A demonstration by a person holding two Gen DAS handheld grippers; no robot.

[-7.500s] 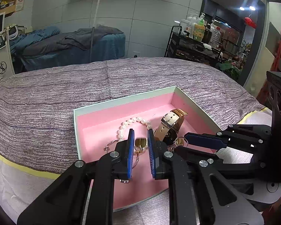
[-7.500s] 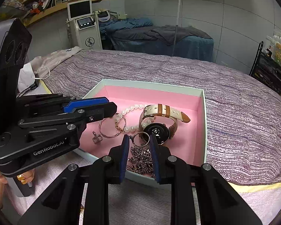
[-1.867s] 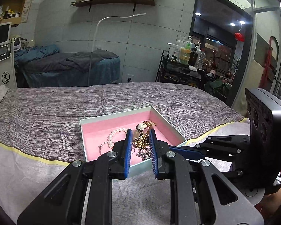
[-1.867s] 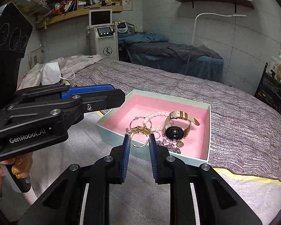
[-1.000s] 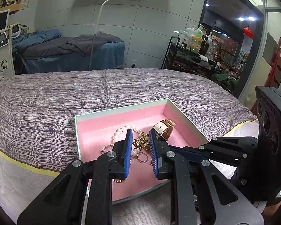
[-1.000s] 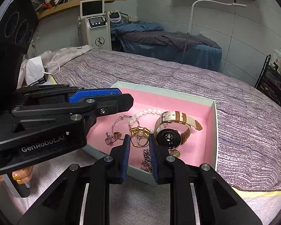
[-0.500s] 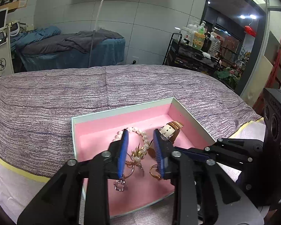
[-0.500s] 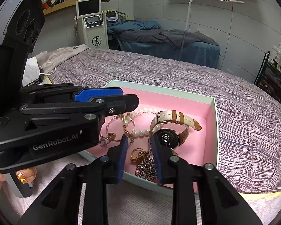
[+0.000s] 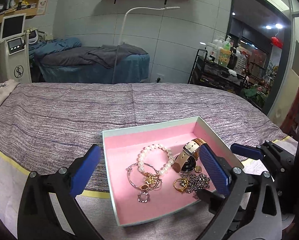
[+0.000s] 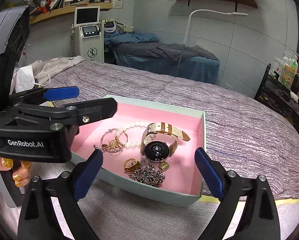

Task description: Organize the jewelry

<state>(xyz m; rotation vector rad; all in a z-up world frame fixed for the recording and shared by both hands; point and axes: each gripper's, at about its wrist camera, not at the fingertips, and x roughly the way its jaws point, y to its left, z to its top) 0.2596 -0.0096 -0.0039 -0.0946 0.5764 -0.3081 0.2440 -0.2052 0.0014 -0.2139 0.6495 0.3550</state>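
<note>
While both grippers' jaws are opening | jewelry (image 9: 159, 172) lies loose in box (image 9: 149, 130), below spread fingers (image 9: 85, 166)

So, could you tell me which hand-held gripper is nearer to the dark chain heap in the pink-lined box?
Right hand-held gripper: the chain heap lies between its opening jaws. The left hand-held gripper is centred further left.

"GenRobot.AI" stands in white letters on the black side of the left gripper (image 10: 75, 98), seen from the right wrist. A black round monogram that looks like "SL" stands on the front of the white machine (image 10: 91, 42) by the far wall; it shows from the left wrist too (image 9: 17, 60). The posters on the wall and the bottle labels on the cart are too small to read
</note>
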